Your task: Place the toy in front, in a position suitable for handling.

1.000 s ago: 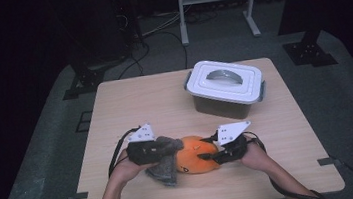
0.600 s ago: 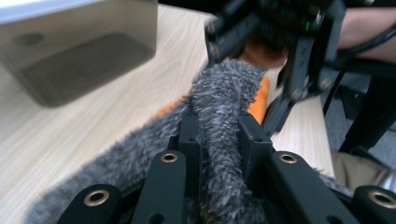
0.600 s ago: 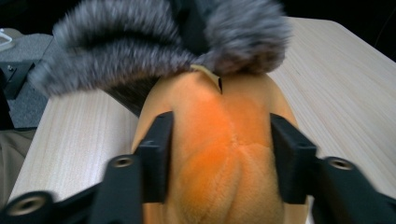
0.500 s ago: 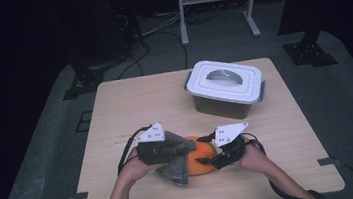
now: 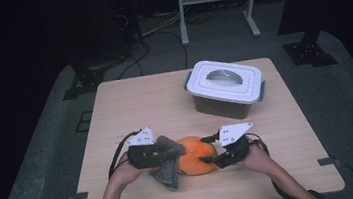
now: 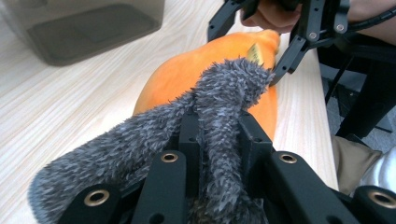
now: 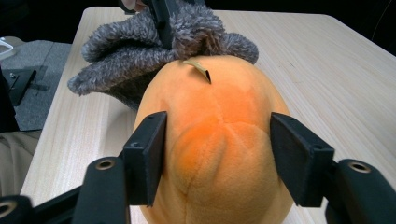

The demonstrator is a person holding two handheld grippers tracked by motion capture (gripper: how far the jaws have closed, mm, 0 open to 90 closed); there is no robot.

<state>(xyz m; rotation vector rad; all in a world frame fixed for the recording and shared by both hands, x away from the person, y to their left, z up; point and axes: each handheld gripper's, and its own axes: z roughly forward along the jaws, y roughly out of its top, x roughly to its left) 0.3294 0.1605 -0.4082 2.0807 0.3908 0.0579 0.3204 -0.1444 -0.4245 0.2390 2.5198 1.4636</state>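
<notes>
An orange plush toy [image 5: 196, 160] lies near the table's front edge. My right gripper [image 5: 210, 151] comes at it from the right. In the right gripper view its jaws [image 7: 217, 158] have just been closing and the pads press on the plush [image 7: 219, 140] from both sides. My left gripper [image 5: 170, 153] is shut on a grey fuzzy cloth [image 5: 169, 165], which rests against the plush's left side. In the left gripper view the cloth [image 6: 224, 93] bunches between the jaws and drapes onto the plush [image 6: 187, 70], with the right gripper [image 6: 254, 42] beyond it.
A white lidded box [image 5: 226, 86] with a grey handle stands at the back right of the wooden table [image 5: 140, 103]. A metal rack's legs [image 5: 183, 23] and dark stands are on the floor behind the table.
The left gripper with the cloth pushed toward the plush, then drew back a little to the left, uncovering more orange. The right hand stayed in place.
</notes>
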